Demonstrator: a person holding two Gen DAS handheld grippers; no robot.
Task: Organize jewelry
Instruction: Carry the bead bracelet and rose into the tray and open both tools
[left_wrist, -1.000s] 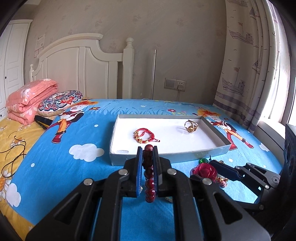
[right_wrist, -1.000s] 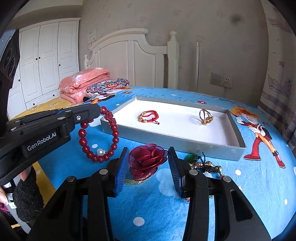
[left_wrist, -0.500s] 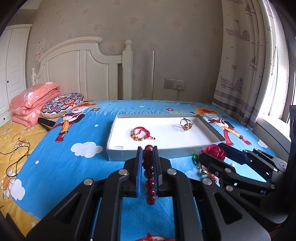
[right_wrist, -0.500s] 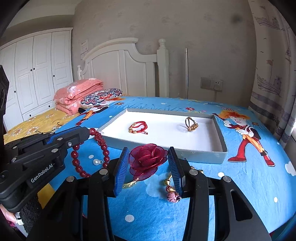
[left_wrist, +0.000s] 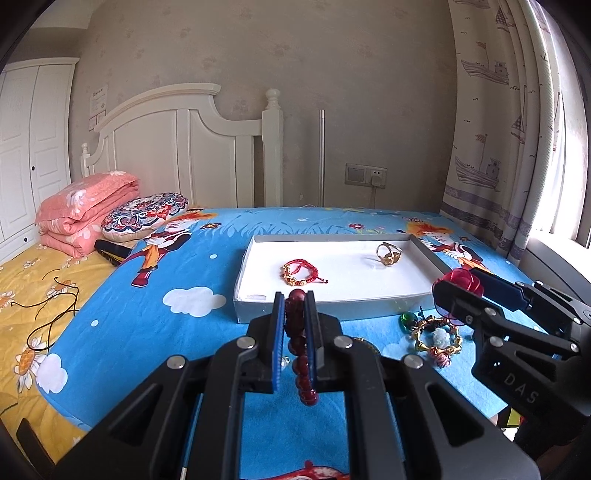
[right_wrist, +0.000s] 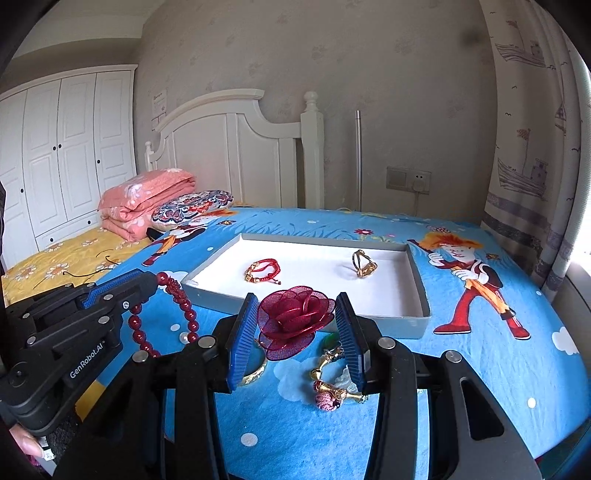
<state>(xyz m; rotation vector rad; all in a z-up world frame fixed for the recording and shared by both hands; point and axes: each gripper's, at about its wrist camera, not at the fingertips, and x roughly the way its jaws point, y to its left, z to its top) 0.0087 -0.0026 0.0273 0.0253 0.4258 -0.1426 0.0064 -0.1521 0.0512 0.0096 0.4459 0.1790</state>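
two pieces in the tray, two more being carried

in the centre of both views the tray is already holding a red cord bracelet and a gold ring. the left hand-held gripper is clamping a red bead bracelet, and the right hand-held gripper is clamping a red fabric rose. a few pieces are lying on the bed, low in the frame.

Red bead bracelet and rose, both clamped aloft

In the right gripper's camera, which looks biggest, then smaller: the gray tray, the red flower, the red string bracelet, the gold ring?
1. Gray tray
2. Red flower, though it's nearest the camera
3. Red string bracelet and gold ring: nearly alike, too close to rank.
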